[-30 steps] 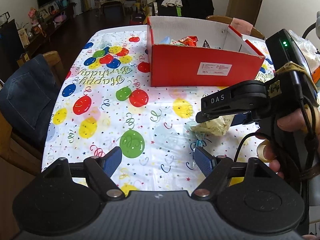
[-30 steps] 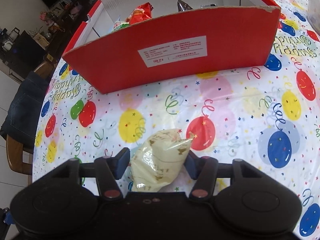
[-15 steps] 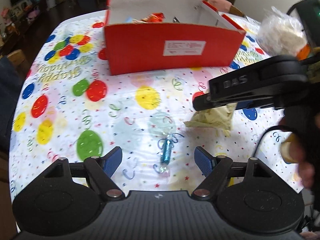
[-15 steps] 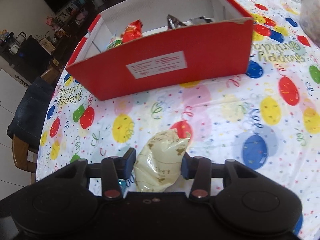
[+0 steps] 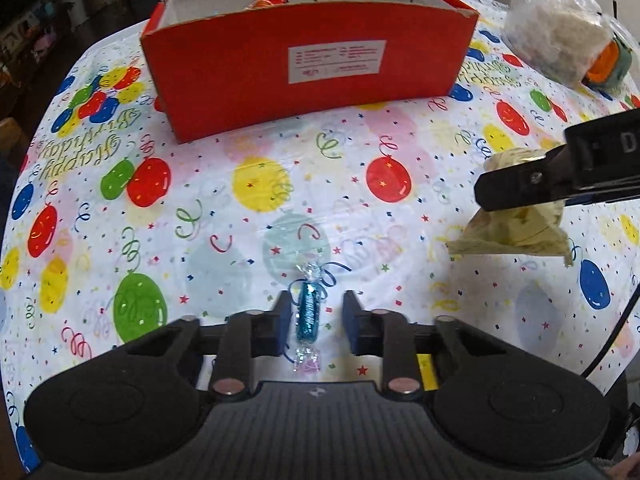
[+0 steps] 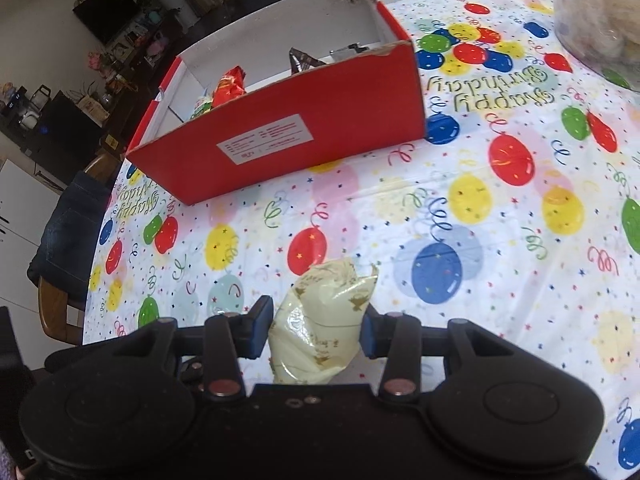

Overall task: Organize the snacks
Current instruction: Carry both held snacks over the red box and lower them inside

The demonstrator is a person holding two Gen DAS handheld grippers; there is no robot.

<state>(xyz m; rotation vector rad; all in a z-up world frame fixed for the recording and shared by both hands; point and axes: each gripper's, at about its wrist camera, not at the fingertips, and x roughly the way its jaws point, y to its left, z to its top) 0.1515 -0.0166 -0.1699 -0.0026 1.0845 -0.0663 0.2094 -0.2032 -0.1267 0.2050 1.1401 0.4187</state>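
- The red box (image 5: 308, 72) sits open-topped on the balloon-print tablecloth (image 5: 240, 208), and it is clearly the collecting place: a red wrapper and other packets already poke above its rim.
- The right gripper (image 6: 316, 330) is clamped on a pale yellow snack bag (image 6: 320, 324), with both pads pressed into its sides. In the left wrist view the bag hangs clear of the cloth, out to the right and nearer the person than the box (lifted, I'd judge, so it can go over the box wall).
- The left gripper (image 5: 314, 320) has just been closing. Its jaws now stand narrow on either side of a small blue wrapped candy (image 5: 309, 310), which lies on the cloth in front of the box, well apart from it.
- A sliver of daylight shows between each pad and the wrapper, so I would not call the candy gripped yet.
- The candy lies lengthwise between the fingers, so the pads meet its body and not its twisted ends, which seems a sensible line-up for so slippery a thing.
- A clear plastic bag (image 5: 560, 40) of pale stuff lies right of the box, untouched.
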